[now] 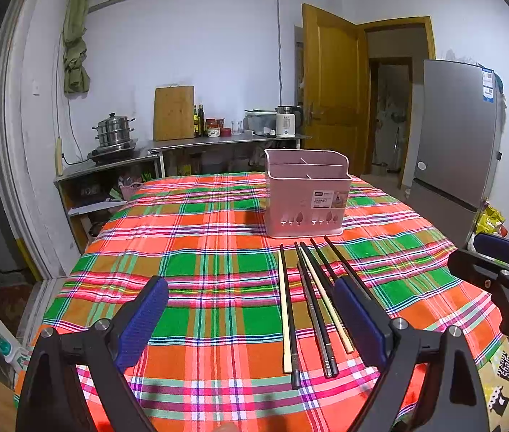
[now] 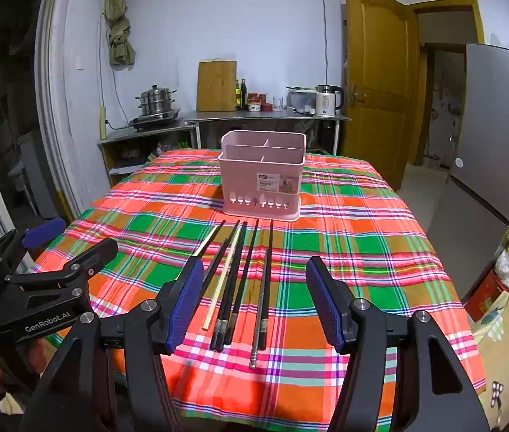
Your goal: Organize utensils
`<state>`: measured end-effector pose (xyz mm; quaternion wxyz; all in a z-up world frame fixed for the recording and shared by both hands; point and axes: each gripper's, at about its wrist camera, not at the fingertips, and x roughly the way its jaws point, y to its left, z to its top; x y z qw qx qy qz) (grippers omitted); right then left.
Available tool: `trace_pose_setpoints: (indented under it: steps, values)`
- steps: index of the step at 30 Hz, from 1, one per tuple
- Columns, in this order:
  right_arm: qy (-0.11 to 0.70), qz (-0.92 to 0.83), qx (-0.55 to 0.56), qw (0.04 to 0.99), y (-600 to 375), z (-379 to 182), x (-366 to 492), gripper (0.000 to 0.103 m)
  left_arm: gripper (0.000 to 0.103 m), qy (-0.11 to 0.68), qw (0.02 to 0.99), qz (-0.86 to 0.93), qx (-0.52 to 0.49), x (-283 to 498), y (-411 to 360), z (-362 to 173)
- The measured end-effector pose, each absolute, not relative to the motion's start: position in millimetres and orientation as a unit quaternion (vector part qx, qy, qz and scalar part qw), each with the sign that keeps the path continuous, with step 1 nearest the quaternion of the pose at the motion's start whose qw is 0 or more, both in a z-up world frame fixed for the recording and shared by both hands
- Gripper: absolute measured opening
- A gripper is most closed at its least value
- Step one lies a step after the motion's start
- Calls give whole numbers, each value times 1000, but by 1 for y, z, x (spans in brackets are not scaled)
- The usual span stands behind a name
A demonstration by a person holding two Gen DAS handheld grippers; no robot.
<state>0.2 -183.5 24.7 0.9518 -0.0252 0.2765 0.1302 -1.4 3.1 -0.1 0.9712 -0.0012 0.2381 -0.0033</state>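
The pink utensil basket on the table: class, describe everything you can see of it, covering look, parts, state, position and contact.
The pink utensil basket looks like matte plastic, a rounded-corner box standing upright on the plaid tablecloth. Inner dividers split it into compartments, all seemingly empty. A printed label reading BASKET sits on its front wall, above a row of leaf-shaped cut-outs near the base. It stands just beyond the far tips of the chopsticks, apparently not touching them. Neither set of tongs touches it.
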Motion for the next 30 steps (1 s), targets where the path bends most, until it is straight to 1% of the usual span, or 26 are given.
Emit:
trace_pose_setpoints:
  steps: [30]
  values:
    - [274, 131, -26, 953, -182, 26, -1, 60, 94, 239, 971, -8, -4, -3, 0, 6]
